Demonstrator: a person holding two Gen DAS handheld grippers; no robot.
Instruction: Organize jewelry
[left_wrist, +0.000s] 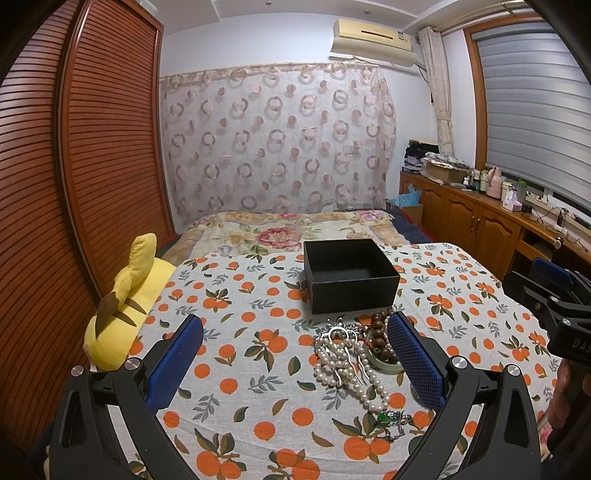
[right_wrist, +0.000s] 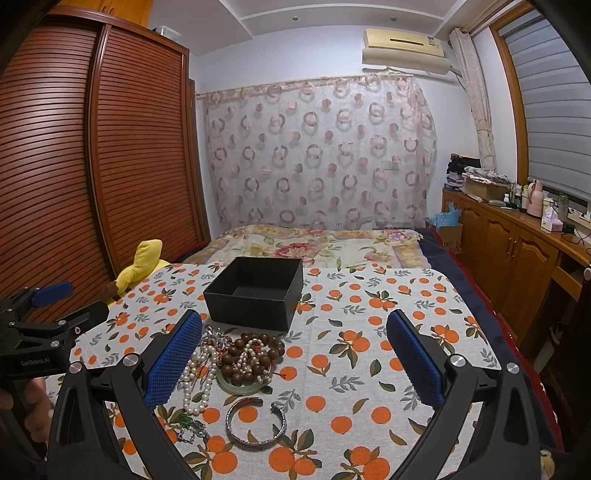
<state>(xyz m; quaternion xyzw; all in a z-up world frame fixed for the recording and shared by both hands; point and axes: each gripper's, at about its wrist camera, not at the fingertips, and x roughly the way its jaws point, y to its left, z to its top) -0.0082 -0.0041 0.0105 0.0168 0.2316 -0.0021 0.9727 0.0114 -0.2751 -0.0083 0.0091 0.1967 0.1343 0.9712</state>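
The yellow plush toy (left_wrist: 125, 306) is lying at the left edge of the orange-print cloth (right_wrist: 369, 332) covering the bed. The left gripper (left_wrist: 295, 354) is hovering with jaws spread wide, empty. The jewelry pile (right_wrist: 229, 362) of pearls, brown beads and a silver bangle (right_wrist: 256, 424) is sitting just before the open black box (right_wrist: 255, 295). The right gripper (right_wrist: 293, 354) is gaping too, over bare cloth stretching rightward.

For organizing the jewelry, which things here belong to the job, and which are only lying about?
Belong to the job:
black box, open and empty
pearl necklace
wooden bead bracelet
jade bangle
silver bangle
green pendant chain
silver hairpin

Only lying about:
yellow plush toy
floral blanket
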